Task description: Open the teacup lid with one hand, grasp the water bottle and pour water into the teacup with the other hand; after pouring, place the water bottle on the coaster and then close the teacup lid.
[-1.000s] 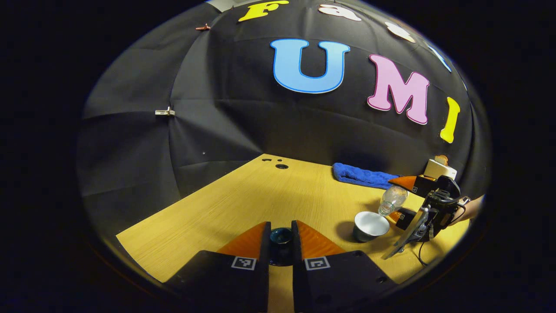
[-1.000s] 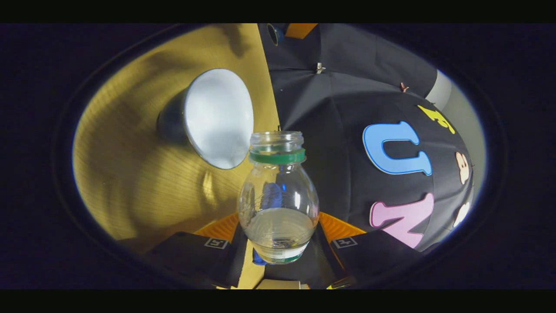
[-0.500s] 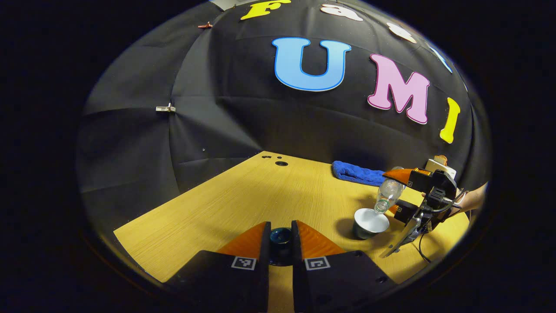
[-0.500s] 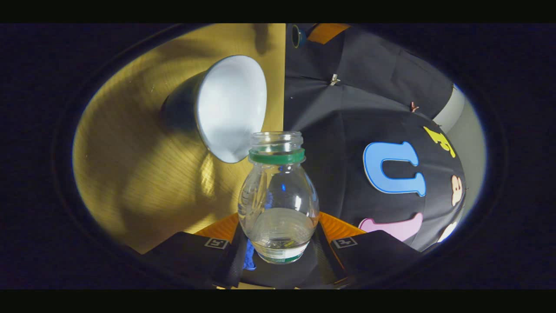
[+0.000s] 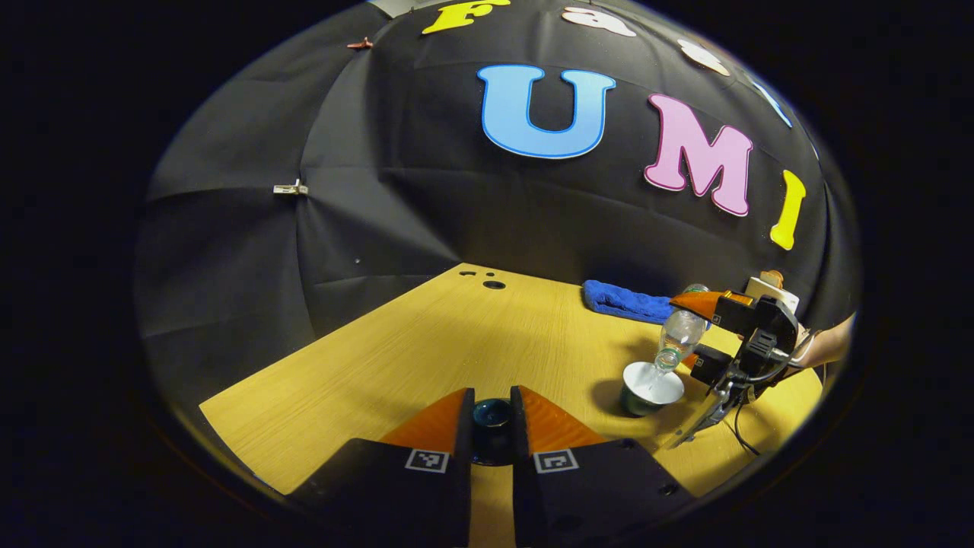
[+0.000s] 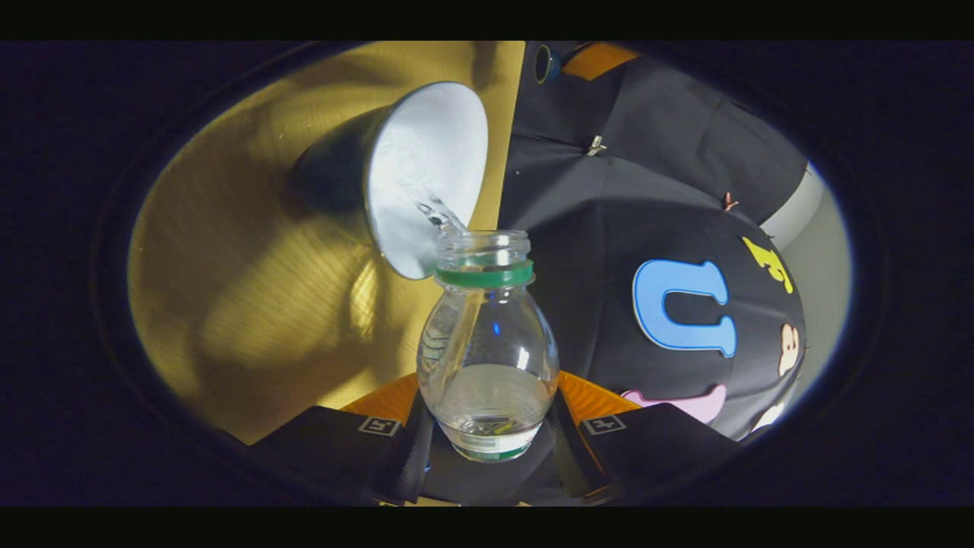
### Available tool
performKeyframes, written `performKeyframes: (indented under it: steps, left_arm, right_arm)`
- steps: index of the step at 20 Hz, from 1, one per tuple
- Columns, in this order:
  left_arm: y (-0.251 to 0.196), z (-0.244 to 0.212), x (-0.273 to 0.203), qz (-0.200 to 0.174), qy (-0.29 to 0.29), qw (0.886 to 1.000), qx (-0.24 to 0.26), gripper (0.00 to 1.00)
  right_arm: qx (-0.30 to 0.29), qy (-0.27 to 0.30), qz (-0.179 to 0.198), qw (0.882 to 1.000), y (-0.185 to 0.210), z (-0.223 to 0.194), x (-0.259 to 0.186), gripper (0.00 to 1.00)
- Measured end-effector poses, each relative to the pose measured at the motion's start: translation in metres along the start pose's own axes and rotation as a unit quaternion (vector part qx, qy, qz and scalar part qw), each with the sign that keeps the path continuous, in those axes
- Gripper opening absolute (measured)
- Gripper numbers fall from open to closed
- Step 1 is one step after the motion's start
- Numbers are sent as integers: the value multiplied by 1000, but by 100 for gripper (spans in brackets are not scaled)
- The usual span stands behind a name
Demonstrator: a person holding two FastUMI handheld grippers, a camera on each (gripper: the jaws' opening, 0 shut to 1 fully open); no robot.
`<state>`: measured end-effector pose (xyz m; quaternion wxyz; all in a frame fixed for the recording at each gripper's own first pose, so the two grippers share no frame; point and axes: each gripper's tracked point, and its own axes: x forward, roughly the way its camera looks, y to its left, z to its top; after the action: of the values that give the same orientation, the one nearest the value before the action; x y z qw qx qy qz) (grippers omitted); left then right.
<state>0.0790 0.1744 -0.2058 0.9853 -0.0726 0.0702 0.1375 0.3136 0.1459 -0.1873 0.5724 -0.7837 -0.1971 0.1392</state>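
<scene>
The right gripper [image 6: 487,426] pinches the water bottle [image 6: 487,358] by its lower body, both orange ribbed fingers [image 6: 384,399] pressed against it. The bottle is clear rounded plastic with a green neck ring and an uncapped threaded mouth pointing away from the gripper. A thin stream of water [image 6: 437,217] leaves the mouth and lands in the teacup [image 6: 426,171], just beyond and to the left of the bottle neck. The cup is round, dark outside and glossy white inside. It stands on the wooden table [image 6: 251,304], whose surface shows fine straight grain.

The left gripper [image 5: 491,426] clamps the dark, glazed teacup lid [image 5: 491,415] between its fingertips, above the table [image 5: 426,342]. Far to its right stand the teacup [image 5: 648,384], the tilted bottle [image 5: 677,335] and the right gripper [image 5: 704,331]. A blue towel [image 5: 628,303] lies beyond them.

Half a second ago no water was flowing; the bottle is now tipped more steeply.
</scene>
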Motion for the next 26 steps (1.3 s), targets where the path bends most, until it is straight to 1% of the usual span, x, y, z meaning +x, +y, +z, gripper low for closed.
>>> performKeyframes:
  steps: [3, 4, 6, 7, 8, 9, 12, 13, 14, 15, 16, 17, 21, 22, 23, 24, 25, 26]
  left_arm:
    - [0, -3, -1, 0, 2, 1000, -1, 26]
    - [0, -4, 0, 0, 3, 1000, -1, 23]
    - [1, -5, 0, 1, 3, 1000, 6, 22]
    - [0, -4, 0, 0, 2, 1000, 7, 26]
    - [0, -6, 1, -2, 1, 1000, 7, 23]
    - [0, -5, 0, -3, 2, 1000, 6, 22]
    - [0, -8, 1, -2, 4, 1000, 6, 23]
    - [1, -8, 0, -2, 4, 1000, 5, 29]
    - [1, -9, 0, -1, 4, 1000, 4, 26]
    - [2, -10, 0, -1, 4, 1000, 4, 26]
    - [2, -10, 0, 0, 4, 1000, 3, 23]
    - [2, -9, 0, 0, 4, 1000, 3, 22]
    - [2, -9, 0, 0, 2, 1000, 5, 23]
    - [2, -10, -1, 1, 2, 1000, 6, 26]
    - [3, -9, -1, 1, 2, 1000, 7, 26]
    - [3, -9, -1, 2, 1, 1000, 7, 23]
    - [3, -10, -1, 2, 2, 1000, 6, 26]
    - [3, -11, -2, 2, 2, 1000, 5, 23]
  right_arm:
    - [-17, -14, -9, 1000, -7, 7, -1, 71]
    - [-23, -17, -7, 1000, -5, 8, -2, 71]
    - [-39, -25, -3, 999, -3, 12, -3, 71]
    - [-44, -28, -1, 999, -3, 12, -2, 71]
    - [-51, -28, -1, 998, -3, 11, 0, 71]
    - [-57, -29, -2, 998, -4, 10, -1, 71]
    - [-73, -32, -7, 997, -8, 10, 2, 71]
    - [-77, -31, -7, 997, -8, 8, 3, 71]
    - [-83, -31, -9, 996, -12, 7, 4, 71]
    - [-87, -32, -15, 996, -16, 8, 4, 71]
    - [-87, -31, -16, 996, -17, 7, 4, 71]
    - [-87, -32, -18, 996, -18, 6, 5, 71]
    - [-95, -43, -27, 994, -22, 13, 6, 71]
    - [-95, -43, -30, 994, -22, 13, 5, 71]
    - [-95, -43, -34, 994, -23, 12, 5, 71]
    - [-94, -43, -36, 994, -23, 13, 4, 71]
    - [-93, -43, -37, 994, -23, 13, 4, 71]
    - [-94, -43, -38, 994, -23, 13, 4, 71]
